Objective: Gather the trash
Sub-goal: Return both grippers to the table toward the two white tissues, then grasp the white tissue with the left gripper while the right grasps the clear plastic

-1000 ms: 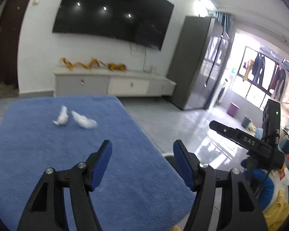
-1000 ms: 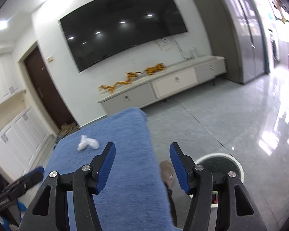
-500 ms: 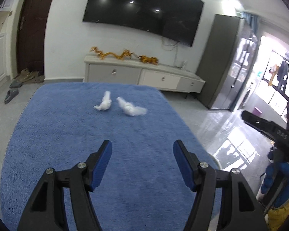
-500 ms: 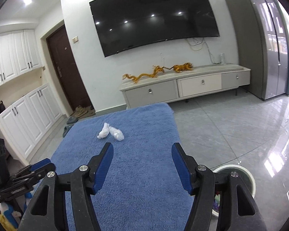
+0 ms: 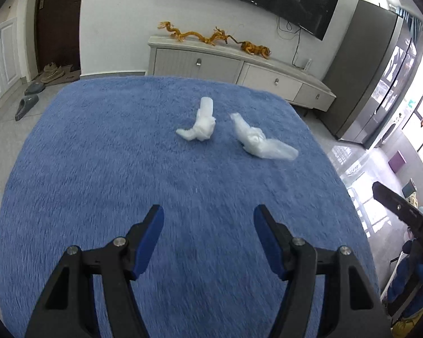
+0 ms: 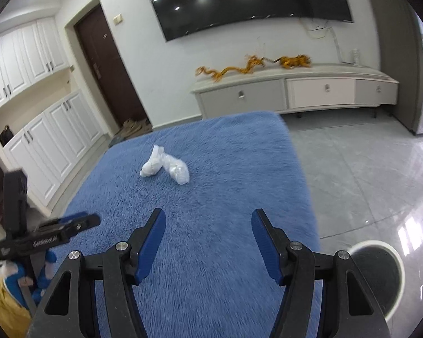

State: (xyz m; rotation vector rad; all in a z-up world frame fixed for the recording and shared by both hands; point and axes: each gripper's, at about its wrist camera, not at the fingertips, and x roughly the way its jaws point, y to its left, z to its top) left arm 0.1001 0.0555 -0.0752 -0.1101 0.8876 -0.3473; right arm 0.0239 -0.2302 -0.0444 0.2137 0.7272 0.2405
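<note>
Change since earlier frames: both views tipped down over the blue plush cover (image 5: 98, 169); wads now larger and nearer the frame centre; television cut off at the top.
Left gripper (image 5: 208, 219): jaws apart, nothing between the blue pads, above the cover short of the wads.
Left tissue wad (image 5: 200, 126): white, crumpled, a narrow tail pointing away; lying on the cover's far half.
Right tissue wad (image 5: 260, 142): white, partly translucent like thin film, elongated; just beside the first, apart in the left view.
Right gripper (image 6: 208, 219): jaws apart and empty, likewise short of the wads.
Waste bin (image 6: 392, 253): white-rimmed, on the floor right of the cover.
Writing: "DAS" on the right gripper's body, seen from the left camera; other lettering illegible.
</note>
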